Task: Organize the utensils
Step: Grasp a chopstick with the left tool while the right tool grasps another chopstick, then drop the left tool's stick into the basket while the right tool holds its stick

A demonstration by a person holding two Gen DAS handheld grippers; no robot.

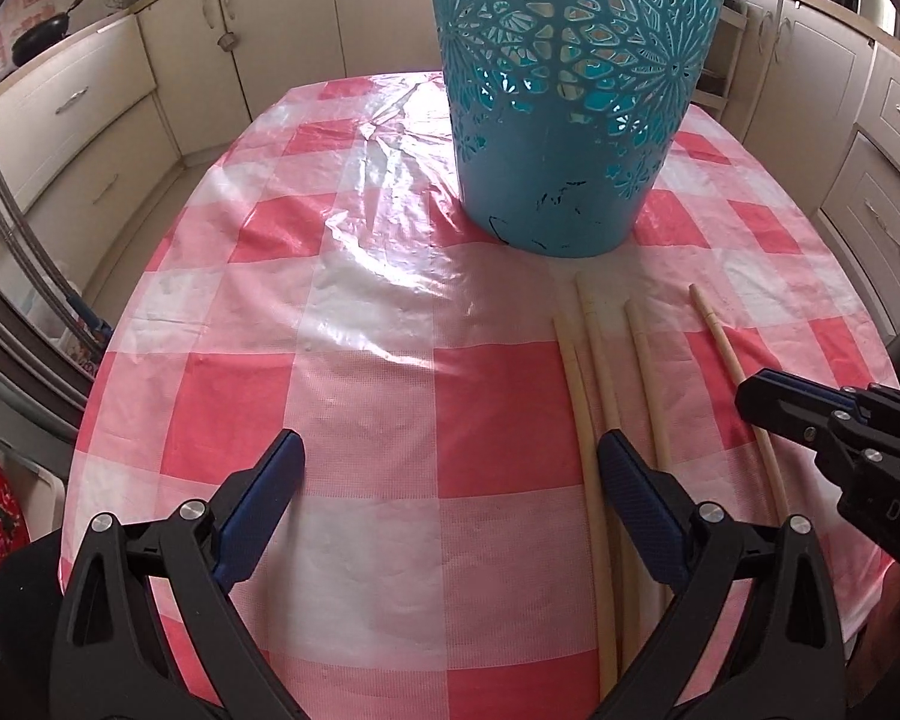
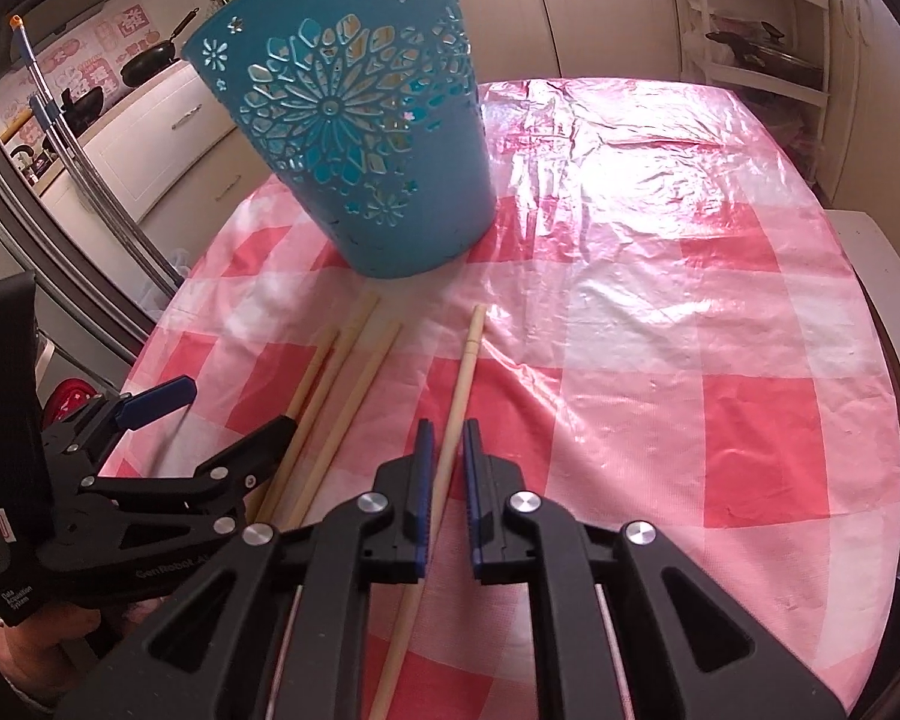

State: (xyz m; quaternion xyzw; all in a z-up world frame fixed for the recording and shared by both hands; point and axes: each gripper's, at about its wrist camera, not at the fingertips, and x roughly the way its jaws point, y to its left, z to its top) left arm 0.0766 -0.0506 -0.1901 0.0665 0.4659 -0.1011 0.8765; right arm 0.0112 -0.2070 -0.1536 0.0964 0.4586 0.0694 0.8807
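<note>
Several long wooden chopsticks lie on the checked tablecloth in front of a teal cut-out basket (image 1: pixel 570 96), also in the right wrist view (image 2: pixel 360 138). A group of three chopsticks (image 1: pixel 594 360) lies together (image 2: pixel 336 384); a single chopstick (image 1: pixel 738 372) lies apart to the right (image 2: pixel 459 396). My left gripper (image 1: pixel 450 456) is open and empty, its right finger by the group. My right gripper (image 2: pixel 447 438) straddles the single chopstick with the jaws narrowly apart, not clamped; it also shows in the left wrist view (image 1: pixel 810 420).
The oval table (image 1: pixel 366 312) has a red-and-white checked plastic cover. Kitchen cabinets surround it, with pans on the counter (image 1: pixel 42 36) at the left. A white shelf rack (image 2: pixel 762 36) stands beyond the table at the right.
</note>
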